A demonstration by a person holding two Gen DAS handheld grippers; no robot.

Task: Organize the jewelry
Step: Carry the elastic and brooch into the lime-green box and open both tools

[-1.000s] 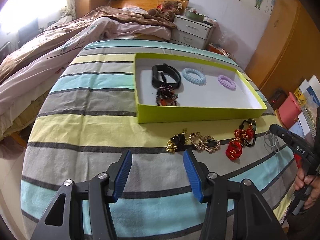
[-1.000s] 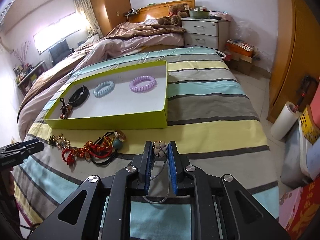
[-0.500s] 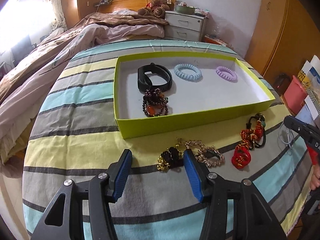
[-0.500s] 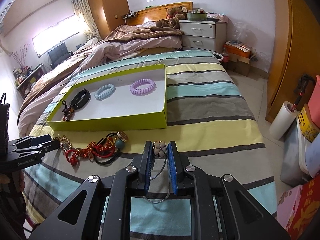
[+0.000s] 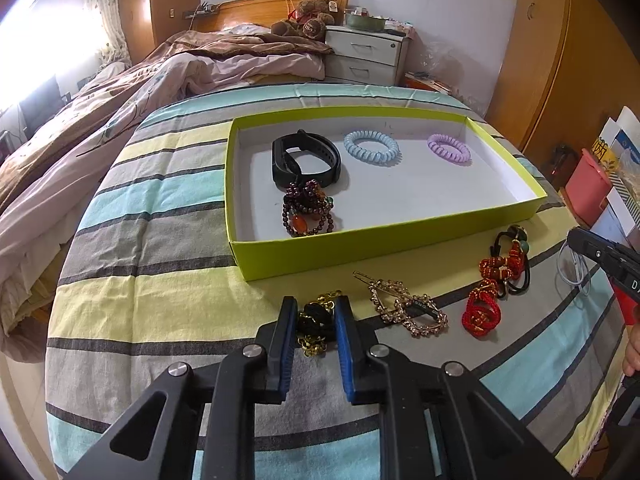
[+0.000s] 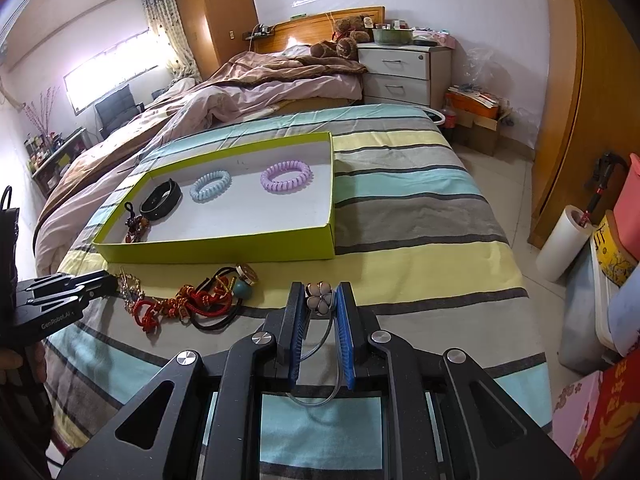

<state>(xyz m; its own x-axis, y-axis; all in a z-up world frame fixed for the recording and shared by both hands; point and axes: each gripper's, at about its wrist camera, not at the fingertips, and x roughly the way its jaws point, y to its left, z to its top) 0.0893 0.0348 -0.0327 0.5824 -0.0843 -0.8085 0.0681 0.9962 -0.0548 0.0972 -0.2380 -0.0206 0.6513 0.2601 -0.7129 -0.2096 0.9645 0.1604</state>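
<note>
Left wrist view: the left gripper (image 5: 316, 320) has just been closing, and its blue pads now pinch a black-and-gold bracelet (image 5: 316, 322) that lies on the striped bedcover (image 5: 160, 280), just in front of the green box (image 5: 360, 248). The step in hand appears to be the pick-up of this piece for transfer into the box. Already inside the box are a black band (image 5: 306, 158), a dark beaded bracelet (image 5: 308, 212), a blue coil hair tie (image 5: 371, 147) and a purple coil hair tie (image 5: 449, 149). On the bedcover, to the right of the pinched piece, remain a gold rhinestone clip (image 5: 404, 306) and a tangle of red cord ornaments (image 5: 494, 292).

Right wrist view: the right gripper (image 6: 320, 302) is pressed onto a flower-shaped hair tie (image 6: 320, 298), whose grey elastic loop hangs down between the jaws; the gripper hovers above the bedcover, near the front right corner of the box.

The next move probably calls for a clean lift of the bracelet, so that its loose gold chain clears the near wall of the box, then a release onto bare floor beside the pieces already laid there. The chain may snag or trail.
</note>
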